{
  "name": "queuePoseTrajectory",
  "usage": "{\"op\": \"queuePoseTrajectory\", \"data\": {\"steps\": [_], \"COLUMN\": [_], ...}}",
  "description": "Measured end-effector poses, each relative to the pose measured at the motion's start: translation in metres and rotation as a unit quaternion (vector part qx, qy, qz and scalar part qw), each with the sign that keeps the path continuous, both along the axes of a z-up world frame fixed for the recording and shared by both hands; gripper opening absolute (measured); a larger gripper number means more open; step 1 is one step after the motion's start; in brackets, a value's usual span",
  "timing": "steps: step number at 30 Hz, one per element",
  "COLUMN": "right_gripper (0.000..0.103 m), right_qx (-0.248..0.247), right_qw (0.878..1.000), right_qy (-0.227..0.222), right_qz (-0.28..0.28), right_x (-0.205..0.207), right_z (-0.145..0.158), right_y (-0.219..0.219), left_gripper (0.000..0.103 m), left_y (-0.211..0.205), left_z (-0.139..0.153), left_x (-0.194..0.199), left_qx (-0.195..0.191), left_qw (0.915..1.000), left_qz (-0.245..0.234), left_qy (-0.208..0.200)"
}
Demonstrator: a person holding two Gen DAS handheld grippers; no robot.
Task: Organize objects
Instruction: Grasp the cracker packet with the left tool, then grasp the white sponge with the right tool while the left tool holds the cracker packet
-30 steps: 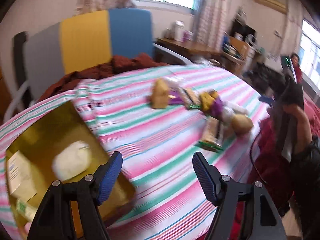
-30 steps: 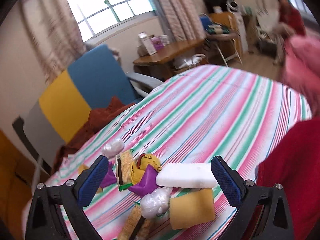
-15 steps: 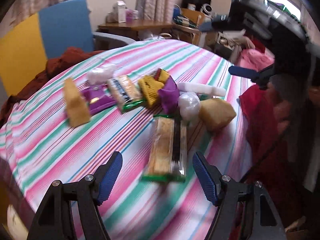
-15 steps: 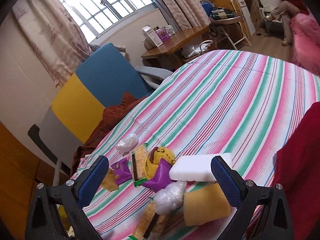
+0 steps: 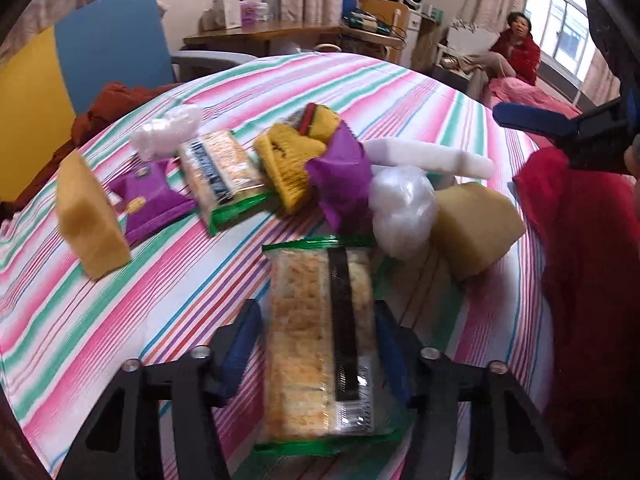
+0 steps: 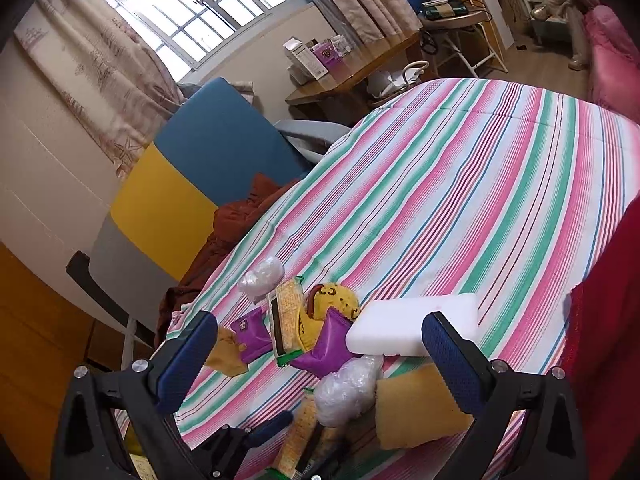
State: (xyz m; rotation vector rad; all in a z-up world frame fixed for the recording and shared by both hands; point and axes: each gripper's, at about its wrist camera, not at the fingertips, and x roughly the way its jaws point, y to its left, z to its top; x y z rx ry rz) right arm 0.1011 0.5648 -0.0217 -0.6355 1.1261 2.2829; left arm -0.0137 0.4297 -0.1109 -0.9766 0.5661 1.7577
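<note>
Since the earlier frame, left wrist view: the left gripper (image 5: 316,348) has advanced from beside the gold box to the striped tablecloth (image 5: 120,320), and its jaws have just been closing around the green-edged cracker packet (image 5: 320,340), pads at both sides. Right wrist view: the right gripper (image 6: 320,356) hovers wide open, holding nothing, above the white foam block (image 6: 412,328) and purple packet (image 6: 328,344).

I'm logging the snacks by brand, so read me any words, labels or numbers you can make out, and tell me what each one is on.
None can be read.
Cracker packet between the left gripper's closing jaws: black label strip, blurred.
Second cracker packet: dark label, blurred.
Purple packet: print too small.
White box on the far desk: too small.
</note>
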Motion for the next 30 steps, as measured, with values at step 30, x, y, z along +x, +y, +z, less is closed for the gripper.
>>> {"op": "queuePoseTrajectory", "data": {"steps": [30], "right_gripper": [0.103], "right_qx": [0.105], "right_qw": [0.928], "right_qy": [-0.291], "right_qz": [0.208], "right_x": [-0.052], "right_z": [0.003], "right_y": [0.016], "left_gripper": [0.046], "left_y": [-0.105], "left_z": [-0.002], "left_x": [0.024], "left_qx": [0.056], "left_qw": [0.9965], "left_qz": [0.061], "left_qy": [-0.007]}}
